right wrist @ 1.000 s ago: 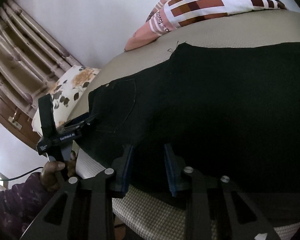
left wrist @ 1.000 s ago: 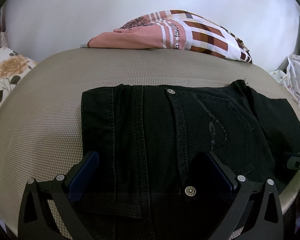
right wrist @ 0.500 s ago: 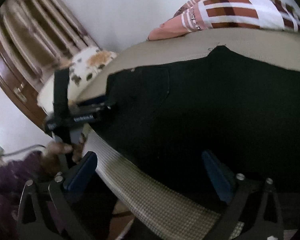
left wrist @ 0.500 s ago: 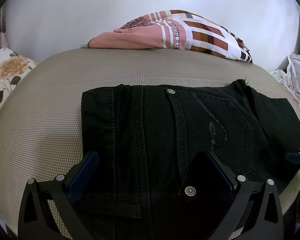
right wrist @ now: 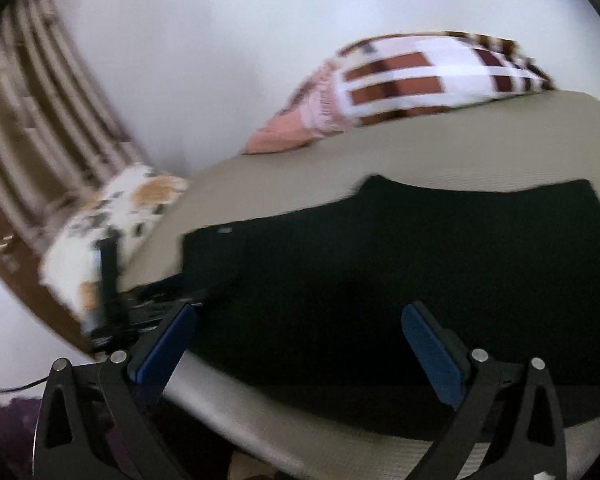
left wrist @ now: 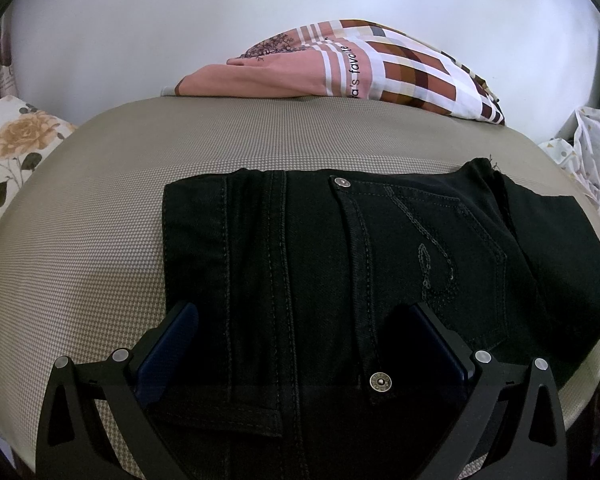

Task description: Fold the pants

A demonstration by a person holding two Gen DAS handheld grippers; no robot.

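beige bed (left wrist: 100,216) w/ black pants (left wrist: 340,264) | white wall (left wrist: 180,32) | both grippers (left wrist: 300,344) (right wrist: 300,344) spread wide, empty

Beige bed (left wrist: 148,184); black pants (left wrist: 340,264), checked cloth (left wrist: 380,68) on it

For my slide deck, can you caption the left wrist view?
Open left gripper poised over folded black pants on a beige bed, patterned blanket behind.
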